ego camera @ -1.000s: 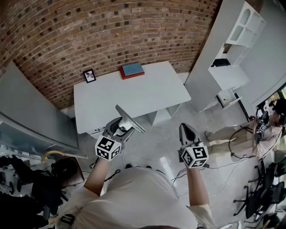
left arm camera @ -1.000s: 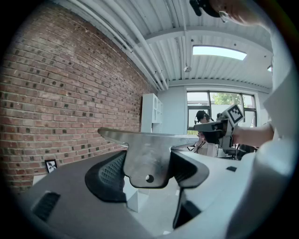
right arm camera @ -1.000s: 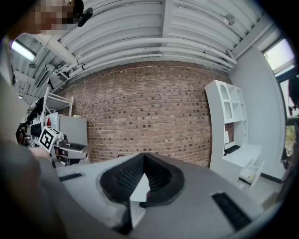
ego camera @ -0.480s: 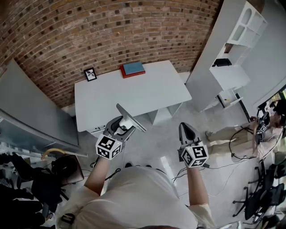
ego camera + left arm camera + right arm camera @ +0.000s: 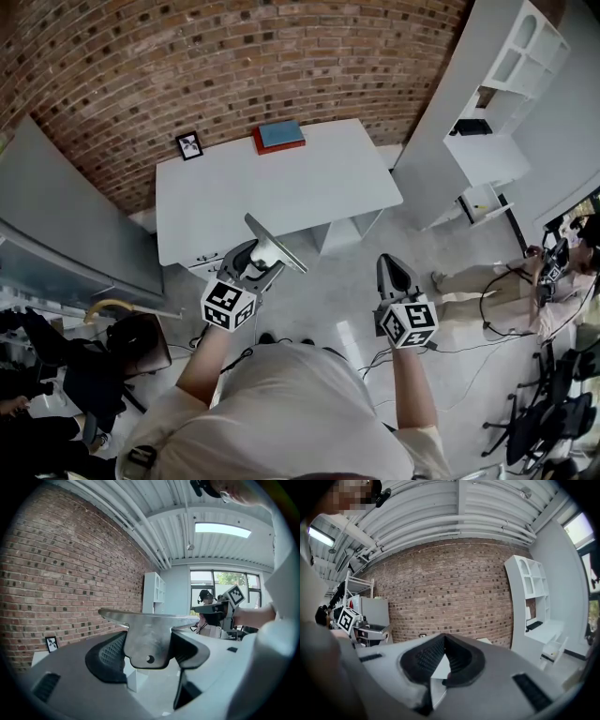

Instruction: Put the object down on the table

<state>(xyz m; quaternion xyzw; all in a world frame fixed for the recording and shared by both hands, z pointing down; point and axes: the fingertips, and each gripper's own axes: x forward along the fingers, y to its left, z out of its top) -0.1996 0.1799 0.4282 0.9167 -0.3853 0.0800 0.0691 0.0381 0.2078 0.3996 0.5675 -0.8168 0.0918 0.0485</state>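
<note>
In the head view, the left gripper (image 5: 261, 262) is clamped on a flat grey metal plate with a holed tab (image 5: 277, 246), held in the air just beyond it, at the near edge of the white rectangular table (image 5: 281, 187). The right gripper (image 5: 390, 269) is closed and empty. As in the earlier frame, the plate stays clamped, off the table. The left gripper view shows the tab wedged between both pads. In the right gripper view the pads meet on nothing.

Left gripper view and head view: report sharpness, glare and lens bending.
Left gripper view: the metal plate is sharp; the ceiling light blows out white; black corners ring the picture. Head view: the brick wall bows into a curve.
</note>
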